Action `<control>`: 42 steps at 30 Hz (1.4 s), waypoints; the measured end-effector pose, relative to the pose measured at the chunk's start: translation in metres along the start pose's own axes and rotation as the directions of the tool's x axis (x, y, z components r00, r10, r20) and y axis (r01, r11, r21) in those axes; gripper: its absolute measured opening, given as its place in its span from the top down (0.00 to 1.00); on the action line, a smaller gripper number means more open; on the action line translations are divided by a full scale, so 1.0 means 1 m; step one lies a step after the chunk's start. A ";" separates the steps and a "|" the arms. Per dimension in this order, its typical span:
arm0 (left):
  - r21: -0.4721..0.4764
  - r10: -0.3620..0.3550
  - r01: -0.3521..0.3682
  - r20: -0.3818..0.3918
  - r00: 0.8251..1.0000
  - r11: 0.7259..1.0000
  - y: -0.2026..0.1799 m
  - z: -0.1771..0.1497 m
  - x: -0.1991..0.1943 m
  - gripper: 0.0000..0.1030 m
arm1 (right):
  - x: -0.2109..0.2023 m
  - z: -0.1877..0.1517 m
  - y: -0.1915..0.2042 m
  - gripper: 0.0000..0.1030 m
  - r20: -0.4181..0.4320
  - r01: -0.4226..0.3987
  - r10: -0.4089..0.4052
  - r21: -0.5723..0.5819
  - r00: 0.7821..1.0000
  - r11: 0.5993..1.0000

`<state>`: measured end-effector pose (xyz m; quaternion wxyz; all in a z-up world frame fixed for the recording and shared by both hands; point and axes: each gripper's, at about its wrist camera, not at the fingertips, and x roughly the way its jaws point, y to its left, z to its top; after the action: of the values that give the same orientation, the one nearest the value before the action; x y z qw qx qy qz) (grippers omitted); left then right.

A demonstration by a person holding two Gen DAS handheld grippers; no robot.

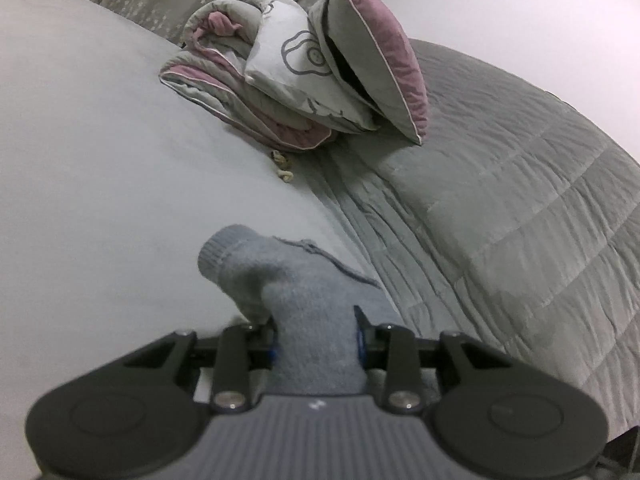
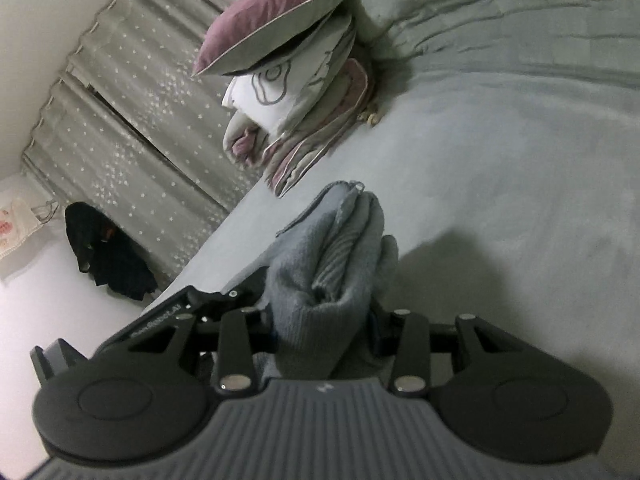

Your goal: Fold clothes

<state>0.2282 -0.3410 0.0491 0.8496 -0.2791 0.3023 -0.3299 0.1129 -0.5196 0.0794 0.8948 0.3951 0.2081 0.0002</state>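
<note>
The bed (image 1: 100, 152) carried a grey quilt (image 1: 520, 208) and a stack of pillows (image 1: 320, 64) at its far end. A grey knit garment (image 1: 304, 300) was bunched above the sheet, running between both tools. The left gripper (image 1: 318, 336) was clamped on one part, the right gripper (image 2: 324, 320) on another.

— What is the sweater (image 1: 304, 300) like?
— Fuzzy grey knit, ribbed at the cuff.
— The grippers?
— The left gripper (image 1: 316, 340) and right gripper (image 2: 320, 320) look like matt black plastic, with shiny metal pins.
— The bed?
— A smooth pale sheet (image 1: 100, 184), a stitched grey quilt (image 1: 520, 208), and soft cloth pillows (image 1: 360, 52).
</note>
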 end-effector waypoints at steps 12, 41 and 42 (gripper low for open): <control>0.007 0.069 -0.069 0.038 0.997 0.998 0.004 -0.010 0.058 0.68 | 0.043 0.055 -0.049 0.58 -0.030 0.015 -0.017 -0.076 0.999 0.997; 0.520 -0.004 0.038 -0.066 0.998 0.853 -0.010 -0.034 0.024 0.48 | 0.036 0.013 -0.052 0.72 0.153 0.325 -0.291 -0.297 0.944 0.898; 0.521 -0.013 0.041 -0.056 0.998 0.853 -0.011 -0.033 0.020 0.48 | 0.033 0.014 -0.048 0.71 0.160 0.324 -0.288 -0.300 0.944 0.897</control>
<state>0.2129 -0.3717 0.0279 0.8808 -0.0341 0.2190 -0.4185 0.1398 -0.5571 0.0413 0.9461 0.2056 0.2145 -0.1286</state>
